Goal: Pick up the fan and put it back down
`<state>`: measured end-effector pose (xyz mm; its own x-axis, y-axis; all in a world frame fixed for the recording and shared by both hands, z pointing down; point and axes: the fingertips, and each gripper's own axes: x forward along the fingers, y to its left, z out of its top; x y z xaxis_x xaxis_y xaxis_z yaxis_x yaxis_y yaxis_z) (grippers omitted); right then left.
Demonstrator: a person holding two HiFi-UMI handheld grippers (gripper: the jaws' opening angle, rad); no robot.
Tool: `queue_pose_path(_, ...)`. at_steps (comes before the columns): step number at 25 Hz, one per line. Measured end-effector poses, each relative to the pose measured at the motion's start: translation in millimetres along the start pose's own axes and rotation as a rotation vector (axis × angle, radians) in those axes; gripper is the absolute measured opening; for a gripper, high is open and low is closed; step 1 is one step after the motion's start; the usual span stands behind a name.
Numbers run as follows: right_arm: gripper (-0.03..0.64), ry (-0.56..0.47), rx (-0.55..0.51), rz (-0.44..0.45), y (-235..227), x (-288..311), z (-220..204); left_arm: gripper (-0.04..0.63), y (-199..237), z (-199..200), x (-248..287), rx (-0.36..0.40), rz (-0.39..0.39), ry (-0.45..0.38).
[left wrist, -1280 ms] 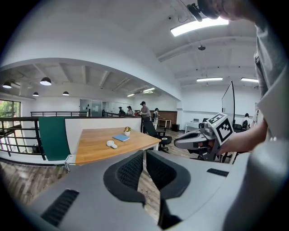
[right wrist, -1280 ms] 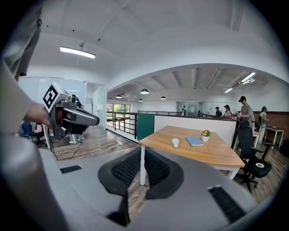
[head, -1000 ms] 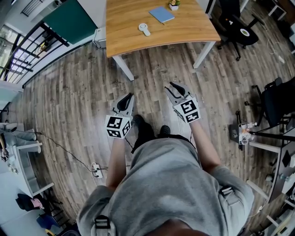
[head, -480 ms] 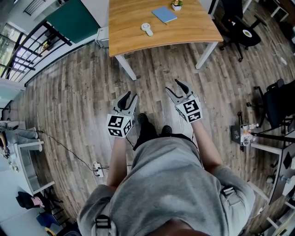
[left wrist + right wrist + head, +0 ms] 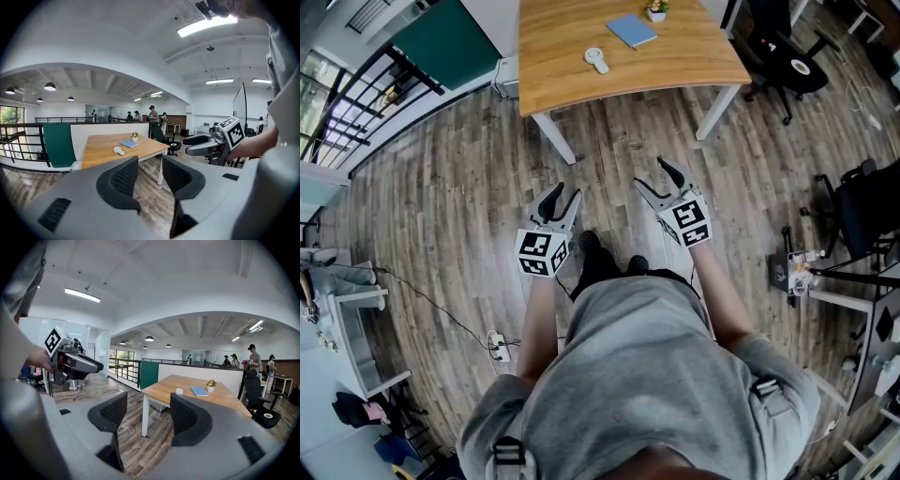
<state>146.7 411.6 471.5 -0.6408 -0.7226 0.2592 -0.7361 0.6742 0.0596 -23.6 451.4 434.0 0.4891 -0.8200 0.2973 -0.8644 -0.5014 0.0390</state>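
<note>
The fan is small, white and hand-held; it lies on the wooden table far ahead of me, well out of reach of both grippers. It also shows as a white shape in the left gripper view, fan, and in the right gripper view, fan. My left gripper and right gripper hang side by side over the wood floor, pointing toward the table. Both sets of jaws are opening, with nothing between them: left gripper, right gripper.
A blue notebook and a small potted plant share the table with the fan. A black office chair stands right of the table, a green partition to its left. A power strip lies on the floor. People stand far off.
Both grippers' jaws have spread apart from nearly shut. The hands have stayed where they were.
</note>
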Motion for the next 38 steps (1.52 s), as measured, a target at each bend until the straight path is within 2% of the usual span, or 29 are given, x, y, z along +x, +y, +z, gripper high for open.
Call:
queue_pose_path(10, 0.326, 0.002, 0.012, 0.016, 2, 13, 0, 0.172, 15, -4, 6, -0.018, -0.002, 0.004)
queue_pose_path(21, 0.334, 0.022, 0.020, -0.007, -9, 45, 3, 0.182, 50, -1, 28, -0.047, -0.006, 0.003)
queue_pose_path(38, 0.333, 0.057, 0.060, -0.062, -59, 136, 22, 0.201, 135, 24, 114, -0.062, -0.078, 0.028)
